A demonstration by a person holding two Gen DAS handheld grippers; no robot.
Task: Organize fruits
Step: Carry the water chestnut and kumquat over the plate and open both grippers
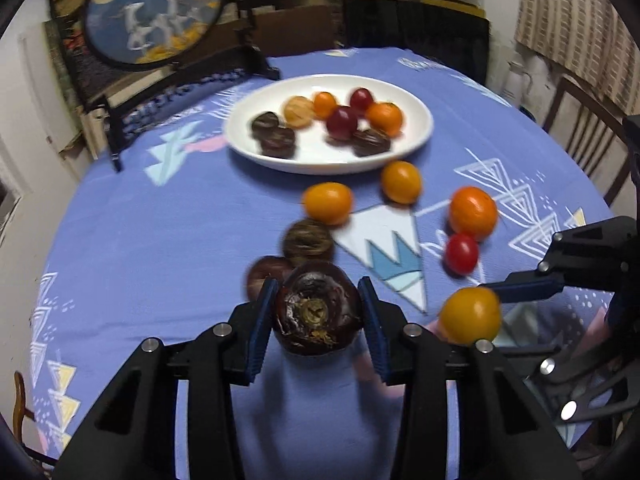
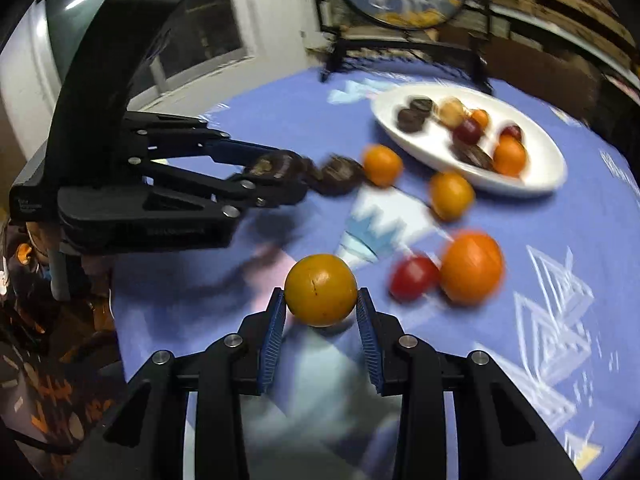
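Note:
My left gripper (image 1: pixel 318 294) is shut on a dark brown water chestnut (image 1: pixel 317 312), held just above the cloth. My right gripper (image 2: pixel 321 296) is shut on a yellow-orange fruit (image 2: pixel 321 290), which also shows in the left wrist view (image 1: pixel 471 315). A white plate (image 1: pixel 416 136) at the back holds several dark, red and orange fruits. Loose on the blue cloth lie two more dark chestnuts (image 1: pixel 308 242), two yellow-orange fruits (image 1: pixel 328 203), an orange (image 1: pixel 473 212) and a red tomato (image 1: pixel 462 253). The left gripper shows at the left of the right wrist view (image 2: pixel 276 170).
A round painted screen on a black stand (image 1: pixel 156 12) is at the table's back left, just behind the plate. A wooden chair (image 1: pixel 580 128) stands at the right edge. The round table (image 1: pixel 140 240) drops off at left and right.

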